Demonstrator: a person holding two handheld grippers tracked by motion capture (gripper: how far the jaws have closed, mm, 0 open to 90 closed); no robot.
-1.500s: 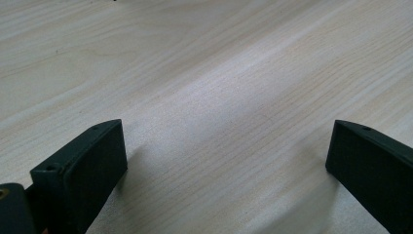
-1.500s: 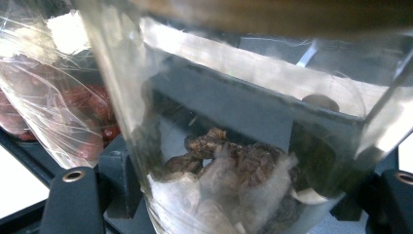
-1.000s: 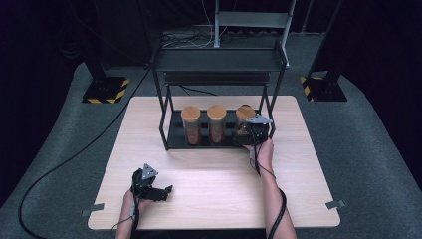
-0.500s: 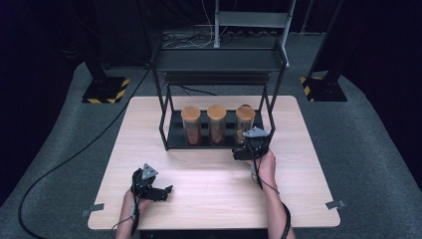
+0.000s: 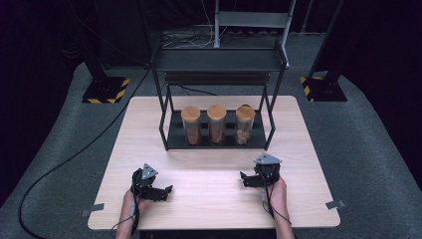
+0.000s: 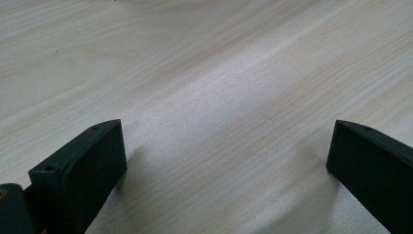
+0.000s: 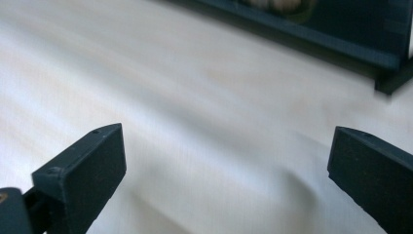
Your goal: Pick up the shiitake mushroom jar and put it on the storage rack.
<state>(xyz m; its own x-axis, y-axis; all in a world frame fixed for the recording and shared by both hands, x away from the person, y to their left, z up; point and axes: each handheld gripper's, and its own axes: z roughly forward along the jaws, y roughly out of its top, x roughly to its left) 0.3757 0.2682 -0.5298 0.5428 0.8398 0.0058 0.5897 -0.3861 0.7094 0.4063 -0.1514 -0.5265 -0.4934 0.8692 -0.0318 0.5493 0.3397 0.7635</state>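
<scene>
Three glass jars with wooden lids stand in a row on the lower shelf (image 5: 219, 146) of a black metal rack: left jar (image 5: 191, 125), middle jar (image 5: 217, 124), right jar (image 5: 244, 124). My right gripper (image 5: 245, 179) hovers over the near right part of the wooden table (image 5: 209, 169), well in front of the rack, open and holding nothing. My left gripper (image 5: 165, 191) rests low at the near left, also open and holding nothing. Bare wood lies between the left jaws (image 6: 226, 146). The right gripper view, blurred, has the shelf edge (image 7: 316, 36) beyond its spread jaws.
The rack's top shelf (image 5: 219, 59) overhangs the jars, and its posts (image 5: 271, 127) stand at the corners. Grey carpet surrounds the table. Striped stand bases (image 5: 104, 89) (image 5: 321, 87) and a black cable (image 5: 74, 154) lie on the floor.
My right gripper has drawn back from the right jar at the rack toward the table's near edge, with nothing in it. The left gripper has stayed put.
</scene>
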